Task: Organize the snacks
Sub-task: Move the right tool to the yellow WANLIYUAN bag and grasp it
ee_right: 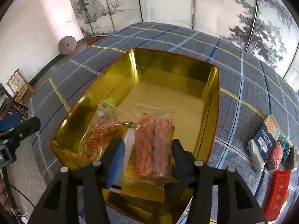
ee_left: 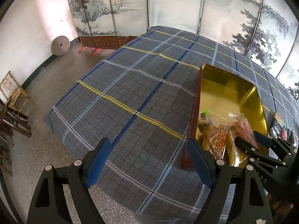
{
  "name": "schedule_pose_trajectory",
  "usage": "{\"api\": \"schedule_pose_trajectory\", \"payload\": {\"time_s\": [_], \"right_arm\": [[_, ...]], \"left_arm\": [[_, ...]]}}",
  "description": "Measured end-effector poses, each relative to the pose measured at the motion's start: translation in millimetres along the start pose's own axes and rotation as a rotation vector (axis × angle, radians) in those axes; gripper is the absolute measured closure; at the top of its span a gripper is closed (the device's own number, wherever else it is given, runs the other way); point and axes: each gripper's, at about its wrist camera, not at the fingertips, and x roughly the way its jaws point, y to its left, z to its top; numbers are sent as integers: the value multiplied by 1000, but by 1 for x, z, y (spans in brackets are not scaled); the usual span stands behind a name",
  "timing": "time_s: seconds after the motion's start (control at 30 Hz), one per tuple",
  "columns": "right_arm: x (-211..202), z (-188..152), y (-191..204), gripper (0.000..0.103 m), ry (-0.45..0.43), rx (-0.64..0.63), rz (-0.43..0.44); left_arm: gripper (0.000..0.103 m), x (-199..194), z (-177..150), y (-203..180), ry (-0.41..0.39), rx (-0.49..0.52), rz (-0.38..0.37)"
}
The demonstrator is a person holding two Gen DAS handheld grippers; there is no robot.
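An open tin (ee_right: 214,97), gold inside and red outside, stands on the plaid tablecloth (ee_right: 243,93). In its near end lie a clear packet with orange characters (ee_right: 101,136), a clear packet of pink twisted snacks (ee_right: 153,145) and a gold packet (ee_right: 143,192) beneath them. My right gripper (ee_right: 148,143) is open over the tin with the pink packet between its fingers; the pads stand apart from it. My left gripper (ee_left: 147,143) is open over bare cloth just left of the tin (ee_left: 256,102), with nothing between its fingers. The right gripper (ee_left: 248,139) shows in the left wrist view too.
On the cloth right of the tin lie a dark blue packet (ee_right: 265,140), a pink-red one (ee_right: 276,155) and a red one with gold characters (ee_right: 278,192). A painted folding screen (ee_left: 168,5) stands behind the table. Wooden chairs (ee_left: 15,93) stand on the floor at the left.
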Motion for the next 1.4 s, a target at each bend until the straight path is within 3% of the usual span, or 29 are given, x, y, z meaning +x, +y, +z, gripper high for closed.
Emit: {"api": "schedule_pose_trajectory", "payload": {"time_s": [0.4, 0.53, 0.7, 0.83, 1.07, 1.2, 1.4], "right_arm": [[-47, -9, -23, 45, -93, 16, 31], [-71, -18, -60, 45, -126, 68, -16], [-100, -41, -122, 45, -155, 147, -138], [-117, -71, -187, 45, -135, 259, -247], [-124, -122, -258, 45, -65, 389, -362], [-116, -141, -269, 45, -27, 400, -375], [-104, -155, -264, 45, -9, 413, -328]], "left_arm": [[21, -15, 5, -30, -32, 50, -28], [21, -20, 6, -49, -40, 81, -50], [21, -25, 5, -76, -47, 127, -84], [21, -28, 4, -98, -50, 165, -112], [21, -31, -2, -133, -43, 225, -152], [21, -33, -6, -148, -38, 258, -166], [21, -35, -11, -163, -34, 289, -175]]}}
